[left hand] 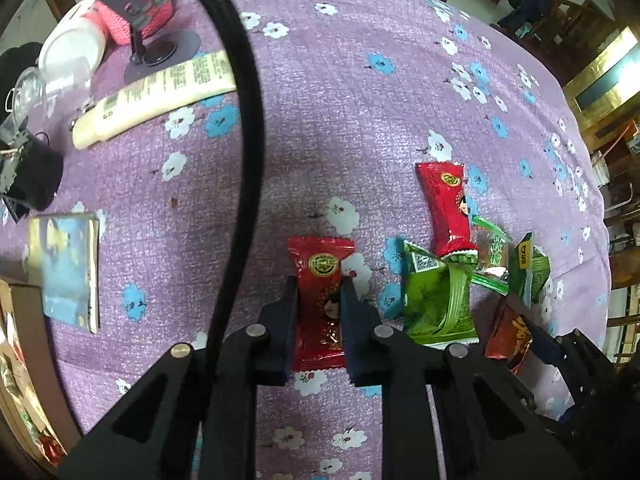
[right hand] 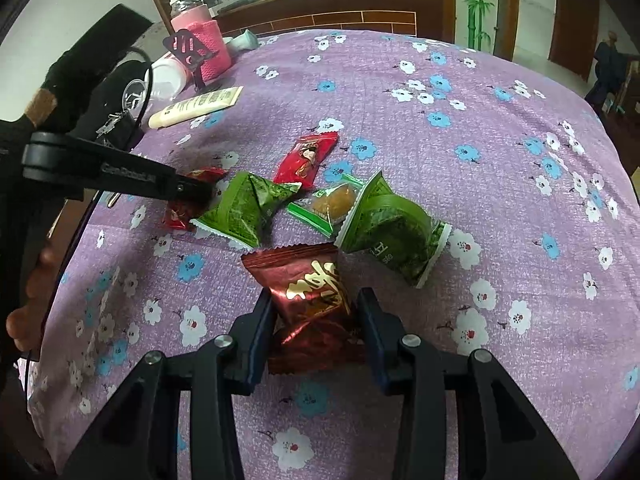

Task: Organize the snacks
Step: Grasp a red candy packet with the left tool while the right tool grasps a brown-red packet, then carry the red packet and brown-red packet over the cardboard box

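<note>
Several snack packets lie in a cluster on the purple flowered tablecloth (left hand: 360, 100). My left gripper (left hand: 318, 284) points down, shut on a red packet (left hand: 320, 264) with a gold seal, pads against its long sides. My right gripper (right hand: 316, 296) is shut on a crumpled dark red packet (right hand: 308, 280) with gold lettering. Between them lie two green packets (right hand: 248, 208) (right hand: 392, 224), a clear packet (right hand: 332, 200) with green edges and a second red packet (right hand: 306, 158). In the right wrist view the left gripper's fingers (right hand: 188, 190) cover part of its red packet.
A cream tube (left hand: 160, 96), a white cup (left hand: 76, 52), a dark stand (left hand: 132, 8) and a jar in a pink knitted sleeve (right hand: 200, 40) stand at the far left. A blue booklet (left hand: 68, 268) and a cardboard box (left hand: 20, 340) sit at the left edge.
</note>
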